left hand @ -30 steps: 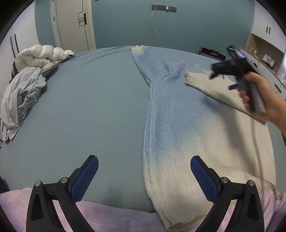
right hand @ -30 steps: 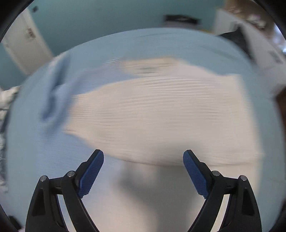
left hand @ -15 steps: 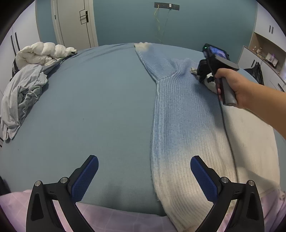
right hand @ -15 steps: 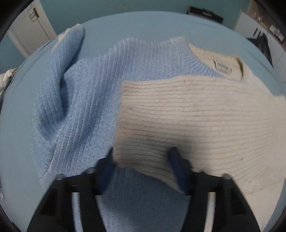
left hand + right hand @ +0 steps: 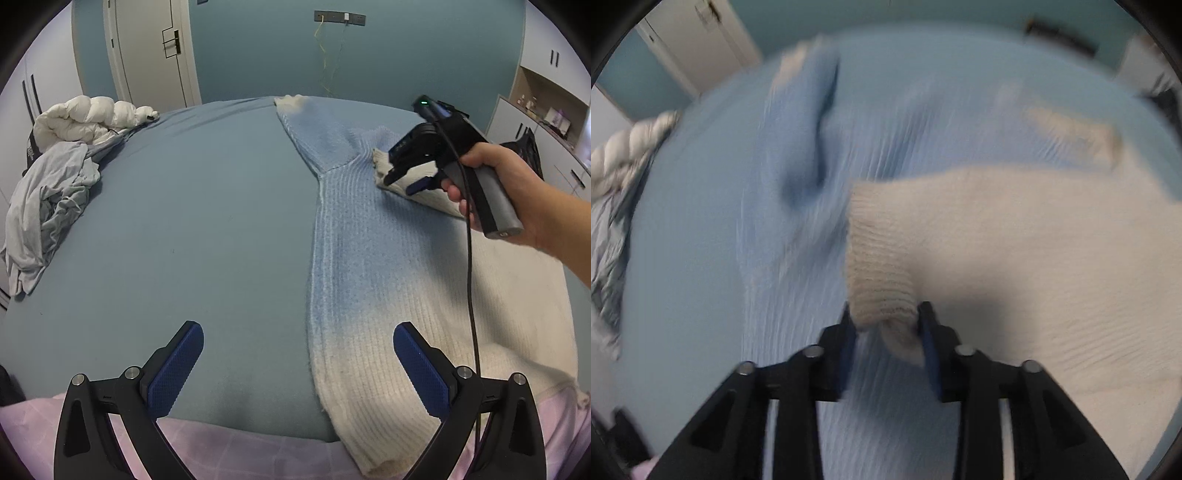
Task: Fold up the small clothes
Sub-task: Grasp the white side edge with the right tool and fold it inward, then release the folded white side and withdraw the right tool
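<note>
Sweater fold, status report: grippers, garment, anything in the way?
Left gripper open, empty. Right gripper shut on cream sleeve cuff. Sweater flat on bed. Nothing blocking.

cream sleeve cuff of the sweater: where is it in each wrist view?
Left wrist: the cream ribbed knit sleeve cuff sits upper right, pinched in the right tongs over the blue part of the sweater.
Right wrist: cuff is at centre, clamped between the tongs' blue pads, cream sleeve running off right.
Shared landmark: the white puffy duvet, at the left edge in both.
</note>
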A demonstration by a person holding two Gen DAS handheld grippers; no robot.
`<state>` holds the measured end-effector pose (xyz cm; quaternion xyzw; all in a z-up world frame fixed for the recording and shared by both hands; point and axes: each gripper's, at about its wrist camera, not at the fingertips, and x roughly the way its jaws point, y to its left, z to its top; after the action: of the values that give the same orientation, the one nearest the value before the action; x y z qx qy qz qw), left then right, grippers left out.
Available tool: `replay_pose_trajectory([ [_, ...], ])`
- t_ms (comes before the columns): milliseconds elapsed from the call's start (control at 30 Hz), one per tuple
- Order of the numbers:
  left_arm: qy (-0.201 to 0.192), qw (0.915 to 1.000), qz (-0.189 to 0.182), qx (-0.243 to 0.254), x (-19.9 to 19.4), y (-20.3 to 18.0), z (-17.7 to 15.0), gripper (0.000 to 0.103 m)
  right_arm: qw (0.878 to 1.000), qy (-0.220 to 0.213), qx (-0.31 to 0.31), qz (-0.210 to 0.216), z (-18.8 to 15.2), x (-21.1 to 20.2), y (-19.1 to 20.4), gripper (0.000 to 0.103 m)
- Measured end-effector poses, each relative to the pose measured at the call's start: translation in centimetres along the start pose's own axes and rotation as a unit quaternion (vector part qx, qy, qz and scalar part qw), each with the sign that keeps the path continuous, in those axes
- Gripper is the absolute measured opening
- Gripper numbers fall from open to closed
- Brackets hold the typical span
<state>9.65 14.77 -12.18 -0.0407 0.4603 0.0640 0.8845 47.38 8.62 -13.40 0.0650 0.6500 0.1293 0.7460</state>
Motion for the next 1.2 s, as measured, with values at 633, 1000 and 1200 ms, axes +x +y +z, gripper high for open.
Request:
replay_pose_trajectory([
  [633,0.02,0.9995,0.015,0.017,1.7,-0.8,-0.6,0.103,0.956,-0.069,0.165,-0.233,-5.0,-10.0,-31.6,0.09],
  [1000,0.033,0.999,0.021,0.023,2.7,-0.8,-0.8,0.103,0.908,-0.258,0.3,-0.139,-4.1,-16.6,-34.4,0.086],
  [1200,0.034,0.9989,0.024,0.021,3.1,-0.4,-0.7,0.103,0.939,-0.189,0.248,-0.141,2.4,-11.9,-32.0,0.086],
])
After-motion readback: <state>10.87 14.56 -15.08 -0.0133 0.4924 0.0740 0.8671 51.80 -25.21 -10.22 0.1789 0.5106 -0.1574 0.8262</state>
